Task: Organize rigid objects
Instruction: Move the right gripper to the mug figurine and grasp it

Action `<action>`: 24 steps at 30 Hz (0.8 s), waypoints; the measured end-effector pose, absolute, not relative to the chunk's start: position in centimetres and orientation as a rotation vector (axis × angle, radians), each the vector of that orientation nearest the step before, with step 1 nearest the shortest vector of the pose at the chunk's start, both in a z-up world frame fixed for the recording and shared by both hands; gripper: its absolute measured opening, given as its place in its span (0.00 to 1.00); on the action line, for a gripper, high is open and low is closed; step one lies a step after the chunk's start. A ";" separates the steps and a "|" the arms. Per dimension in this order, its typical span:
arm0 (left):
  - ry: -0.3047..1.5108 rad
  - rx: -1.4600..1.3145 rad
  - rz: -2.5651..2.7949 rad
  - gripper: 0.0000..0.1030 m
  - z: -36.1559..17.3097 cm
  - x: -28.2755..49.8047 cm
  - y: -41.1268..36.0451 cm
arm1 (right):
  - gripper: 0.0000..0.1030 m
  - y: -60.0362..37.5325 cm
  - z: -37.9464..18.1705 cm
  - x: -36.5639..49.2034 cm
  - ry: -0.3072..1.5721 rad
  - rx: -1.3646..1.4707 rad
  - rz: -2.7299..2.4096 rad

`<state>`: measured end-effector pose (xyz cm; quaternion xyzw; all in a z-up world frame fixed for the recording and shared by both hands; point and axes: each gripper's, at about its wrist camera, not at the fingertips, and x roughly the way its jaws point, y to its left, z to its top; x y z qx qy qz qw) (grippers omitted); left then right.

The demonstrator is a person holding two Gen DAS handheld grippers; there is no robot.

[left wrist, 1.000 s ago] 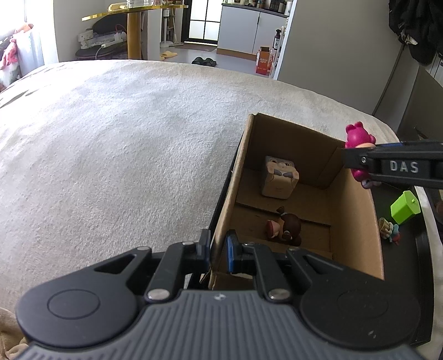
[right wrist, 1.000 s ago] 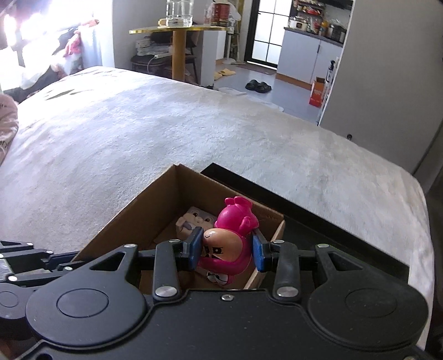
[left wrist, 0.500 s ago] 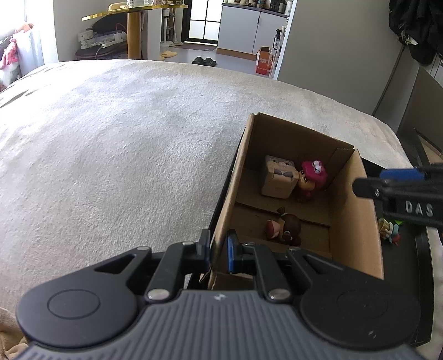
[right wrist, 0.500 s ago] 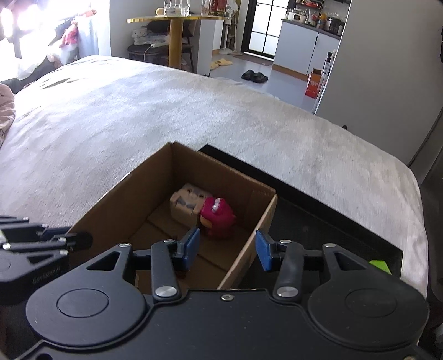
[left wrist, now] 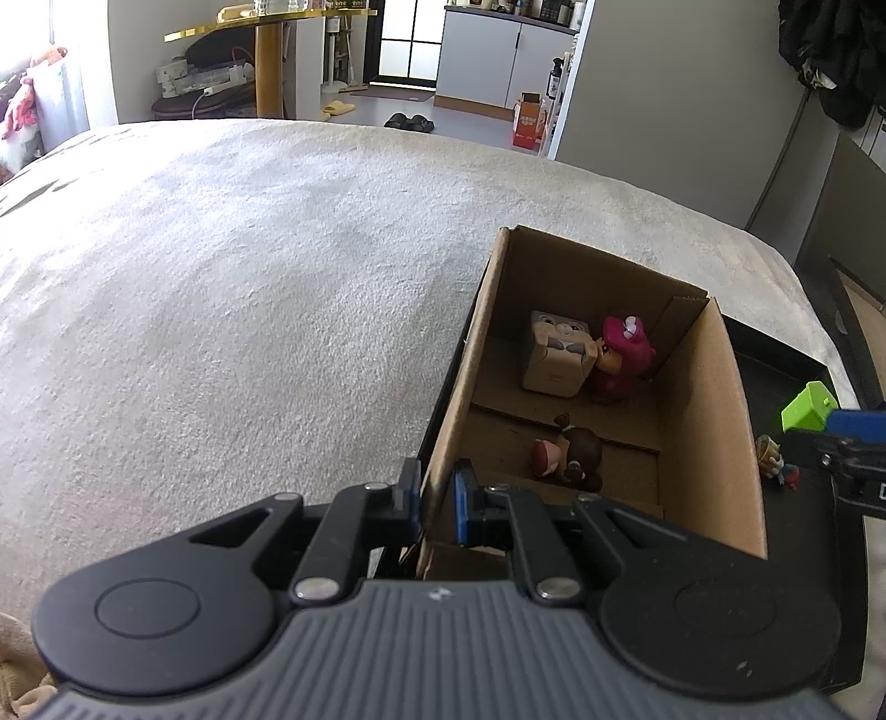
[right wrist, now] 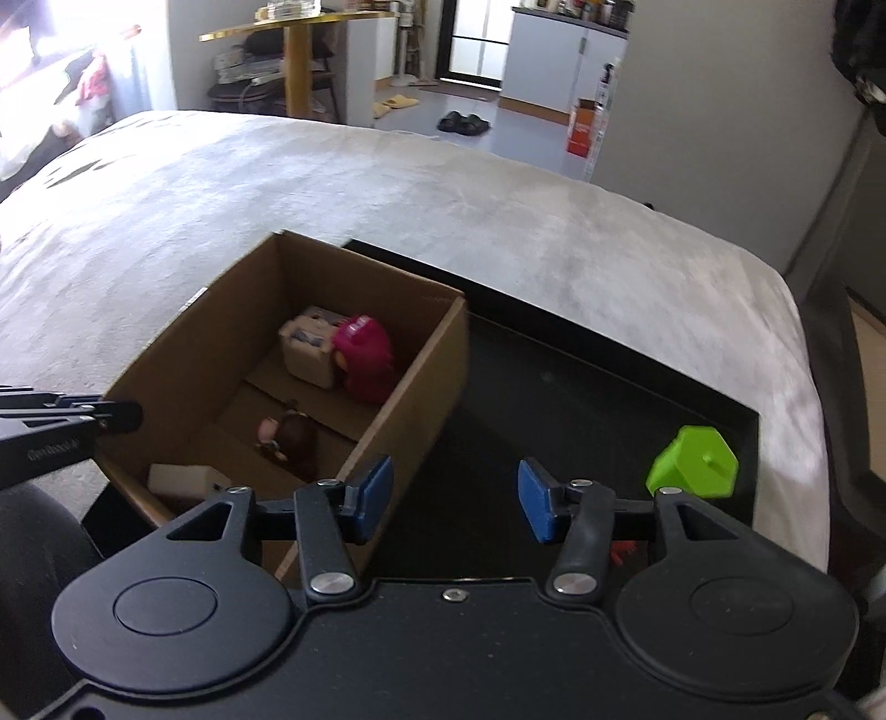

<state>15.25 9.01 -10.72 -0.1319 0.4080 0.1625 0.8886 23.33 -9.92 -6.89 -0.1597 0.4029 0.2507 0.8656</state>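
A cardboard box stands on a black tray. Inside lie a pink bear figure, a beige cube toy and a brown-haired figurine. My left gripper is shut on the box's near left wall. My right gripper is open and empty over the tray, right of the box. A green block sits on the tray to its right. A small colourful figure lies on the tray.
The tray rests on a wide grey-white plush bed cover. A white object lies in the box's near corner. A gold table and kitchen cabinets stand far behind.
My right gripper let go of the pink bear, which now lies in the box beside the cube. It then opened wider and moved right over the tray toward the green block. The left gripper held still.
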 end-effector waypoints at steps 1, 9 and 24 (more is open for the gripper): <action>0.848 -0.272 0.339 0.11 -10.7 15.3 9.0 | 0.50 -10.3 -7.0 23.3 0.847 -0.330 0.517; 0.853 -0.249 0.348 0.11 -10.7 15.4 8.7 | 0.53 -12.7 -7.9 23.5 0.858 -0.338 0.461; 0.865 -0.212 0.359 0.11 -10.7 15.7 8.3 | 0.58 -15.1 -10.0 25.4 0.880 -0.321 0.408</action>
